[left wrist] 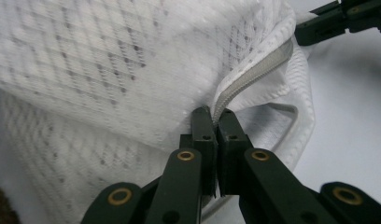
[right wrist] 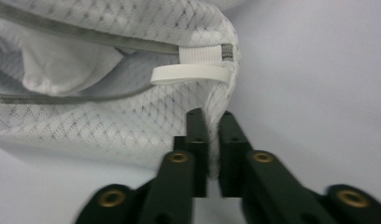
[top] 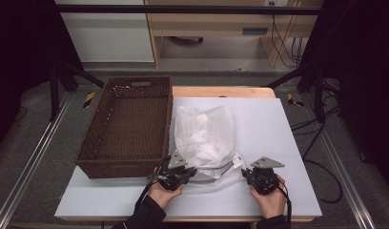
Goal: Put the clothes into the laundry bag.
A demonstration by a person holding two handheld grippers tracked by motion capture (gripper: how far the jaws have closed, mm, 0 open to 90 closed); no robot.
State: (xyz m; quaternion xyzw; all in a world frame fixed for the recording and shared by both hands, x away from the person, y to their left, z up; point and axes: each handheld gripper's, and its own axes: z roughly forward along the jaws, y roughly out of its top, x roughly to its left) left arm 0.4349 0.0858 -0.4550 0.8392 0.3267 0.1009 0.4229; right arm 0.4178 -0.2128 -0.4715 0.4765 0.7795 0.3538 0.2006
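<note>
- No brand, label or readable writing anywhere on the mesh bag (top: 204, 136); its small white loop tab (right wrist: 188, 73) is blank.
- Mesh bag lies mid-worktop (top: 278, 143), just right of the brown wicker basket (top: 128, 126), its open mouth toward me at 6 o'clock.
- My left tongs (left wrist: 215, 116) are clenched on the bag's rim beside the grey zipper (left wrist: 254, 74), at the mouth's 7 o'clock corner.
- My right tongs (right wrist: 212, 116) are pinched on the mesh edge below the tab, at the mouth's 5 o'clock corner.
- Bag contents: a white bundle, hard to make out through the mesh.
- Basket interior looks dark; its near wall hides the floor closest to me.
</note>
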